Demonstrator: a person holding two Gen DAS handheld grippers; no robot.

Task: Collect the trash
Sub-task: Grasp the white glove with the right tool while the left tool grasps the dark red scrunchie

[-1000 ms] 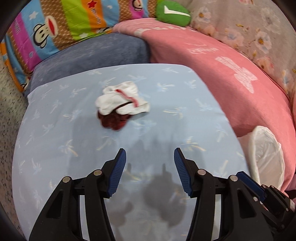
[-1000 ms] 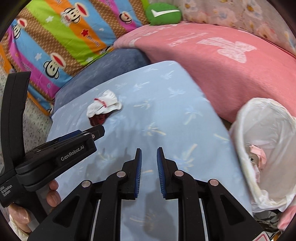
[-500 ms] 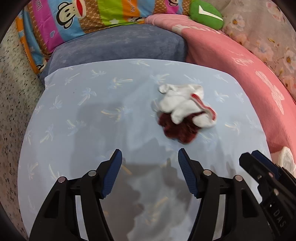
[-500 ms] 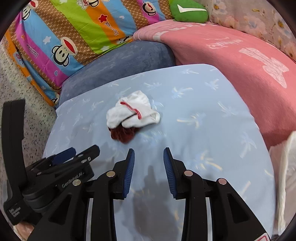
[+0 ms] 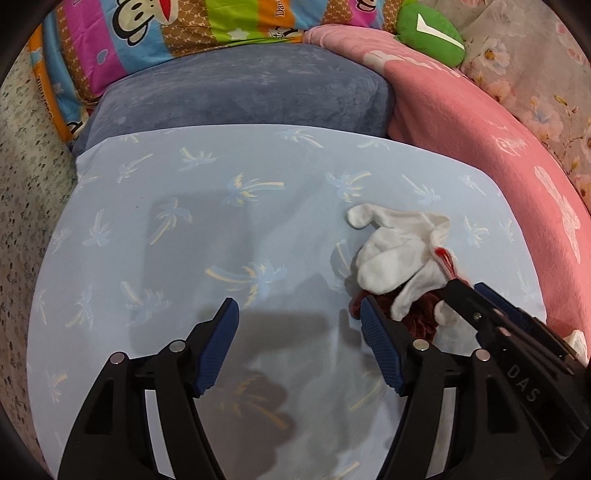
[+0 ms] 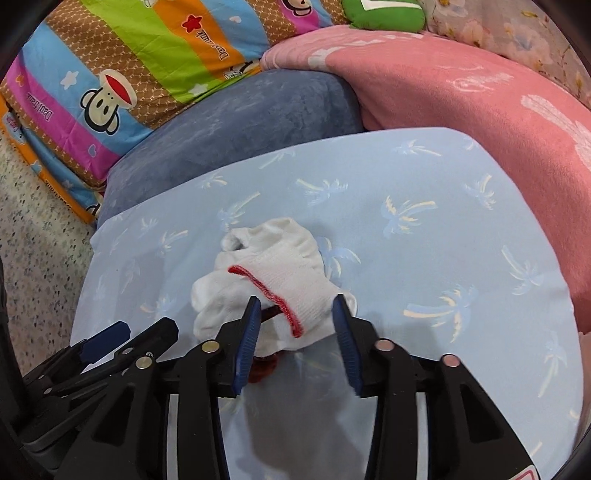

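A crumpled white glove with a red-stitched cuff [image 6: 273, 280] lies on the light blue palm-print sheet [image 6: 424, 258], on top of a dark red scrap [image 6: 262, 371]. My right gripper [image 6: 297, 332] is open, its two fingers on either side of the glove's cuff end, close to it. In the left wrist view the glove [image 5: 399, 254] and the dark red scrap [image 5: 417, 317] lie to the right of my left gripper [image 5: 295, 332], which is open and empty over bare sheet. The right gripper's tip [image 5: 476, 314] reaches the glove from the right.
A grey-blue cushion [image 5: 240, 92] sits behind the sheet, with a striped cartoon-monkey quilt [image 6: 129, 74] beyond it. A pink blanket [image 6: 480, 96] runs along the right, with a green cushion [image 5: 428, 35] on it. Speckled floor [image 5: 22, 184] is at the left.
Both grippers have moved forward toward the glove. The right gripper has opened wider and now straddles the glove's cuff. The white bag has left both views.
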